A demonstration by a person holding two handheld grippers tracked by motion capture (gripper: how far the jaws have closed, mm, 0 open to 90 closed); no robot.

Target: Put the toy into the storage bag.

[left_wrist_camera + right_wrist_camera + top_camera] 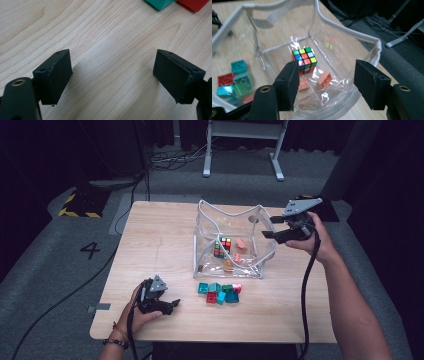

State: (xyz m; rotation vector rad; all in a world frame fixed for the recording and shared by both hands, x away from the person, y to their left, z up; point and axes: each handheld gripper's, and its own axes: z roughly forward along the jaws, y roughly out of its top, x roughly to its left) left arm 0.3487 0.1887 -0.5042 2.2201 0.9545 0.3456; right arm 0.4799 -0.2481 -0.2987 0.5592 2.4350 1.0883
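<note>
Right gripper (267, 227) open, empty, above bag (260, 265) rim; cube (304, 59) below. Left gripper (176, 304) open near bricks (220, 292).

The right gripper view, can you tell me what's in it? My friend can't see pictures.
The open right gripper hovers over a clear plastic bag with a white rim on a light wooden table, nothing between its black jaws. Inside the bag lie a multicoloured puzzle cube and two salmon-pink toy bricks. Teal, red and green toy bricks sit outside the bag.
</note>
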